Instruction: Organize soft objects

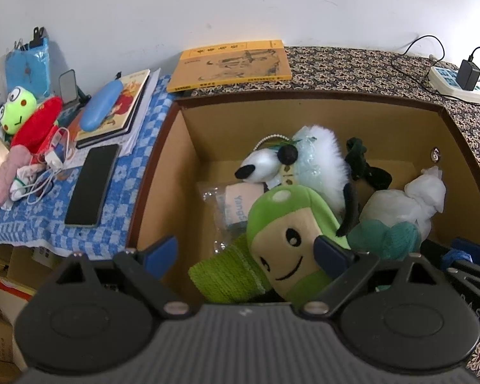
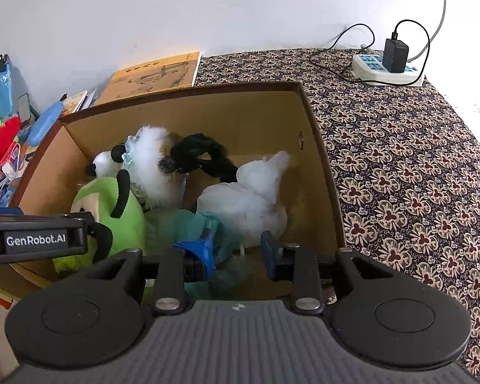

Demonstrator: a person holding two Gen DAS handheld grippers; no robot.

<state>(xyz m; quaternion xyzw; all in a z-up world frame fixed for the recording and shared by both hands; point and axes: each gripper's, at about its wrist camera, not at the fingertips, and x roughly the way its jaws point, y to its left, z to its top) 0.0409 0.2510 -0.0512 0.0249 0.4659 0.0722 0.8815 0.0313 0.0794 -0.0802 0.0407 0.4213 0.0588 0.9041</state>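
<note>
While both grippers tilt down over the cardboard box (image 1: 163,166) at frame centre, the left gripper (image 1: 248,251) gapes wide around the green plush (image 1: 291,233), and the right gripper (image 2: 236,249) stands narrowly parted around teal fabric (image 2: 188,224).

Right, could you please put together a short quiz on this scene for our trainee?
1. True or false: the green plush lies inside the cardboard box.
2. What is plugged into the power strip? A) black charger B) lamp C) kettle
3. Which flat dark device lies on the blue checked cloth?
Key: 1 true; 2 A; 3 the phone.
</note>
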